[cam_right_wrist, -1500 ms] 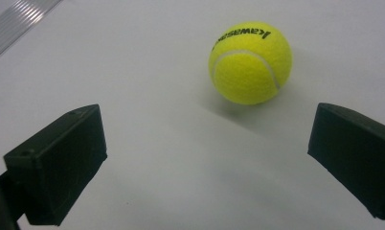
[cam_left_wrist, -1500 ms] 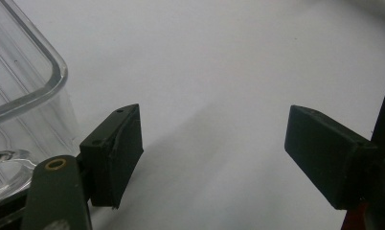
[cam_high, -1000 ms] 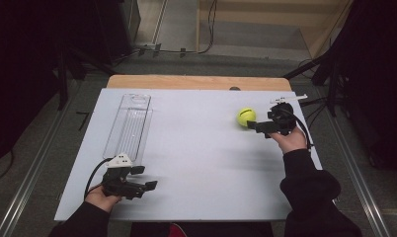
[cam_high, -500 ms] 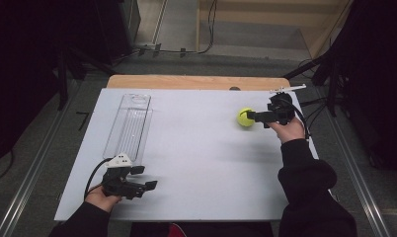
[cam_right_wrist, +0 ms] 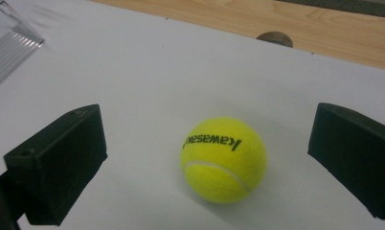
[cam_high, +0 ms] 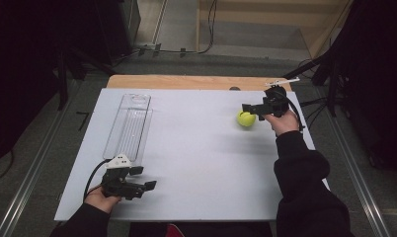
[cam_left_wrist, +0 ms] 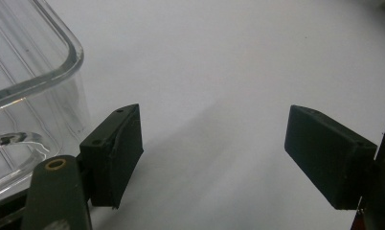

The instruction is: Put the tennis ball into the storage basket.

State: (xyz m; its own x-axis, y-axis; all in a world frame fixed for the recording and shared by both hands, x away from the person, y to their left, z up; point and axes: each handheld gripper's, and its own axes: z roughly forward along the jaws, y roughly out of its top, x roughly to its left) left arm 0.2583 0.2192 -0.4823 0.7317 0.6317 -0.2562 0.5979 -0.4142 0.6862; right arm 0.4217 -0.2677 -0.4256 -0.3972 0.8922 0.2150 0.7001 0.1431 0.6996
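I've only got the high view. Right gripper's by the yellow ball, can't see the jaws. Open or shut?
Observer: Open. In the right gripper view the right gripper has its jaws spread wide, with the tennis ball between them and touching neither.
Operator: Anything printed on the ball?
Observer: Yes, black lettering, upside down in that view; it looks like "kawasaki".
Operator: And the left one?
Observer: The left gripper is open too, nothing between its jaws, with the clear tray beside one of them.
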